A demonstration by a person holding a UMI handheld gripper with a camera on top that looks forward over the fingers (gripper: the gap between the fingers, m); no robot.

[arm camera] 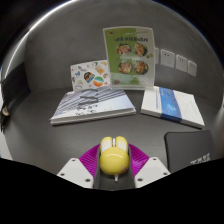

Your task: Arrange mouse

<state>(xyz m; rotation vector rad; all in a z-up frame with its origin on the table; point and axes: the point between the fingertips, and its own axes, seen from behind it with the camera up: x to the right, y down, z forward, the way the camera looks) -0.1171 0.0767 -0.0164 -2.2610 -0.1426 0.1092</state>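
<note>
A small yellow mouse (112,155) with a white scroll-wheel area sits between my gripper's (112,160) two fingers. The magenta pads (91,159) press against both of its sides, and it is held above the grey table (110,128). Its cable runs back toward the gripper body. The gripper is shut on the mouse.
A closed book (92,104) lies ahead to the left and a white-and-blue booklet (172,105) ahead to the right. A green picture book (130,55) and a white picture card (90,75) lean on the back wall. A dark mouse mat (195,148) lies near right.
</note>
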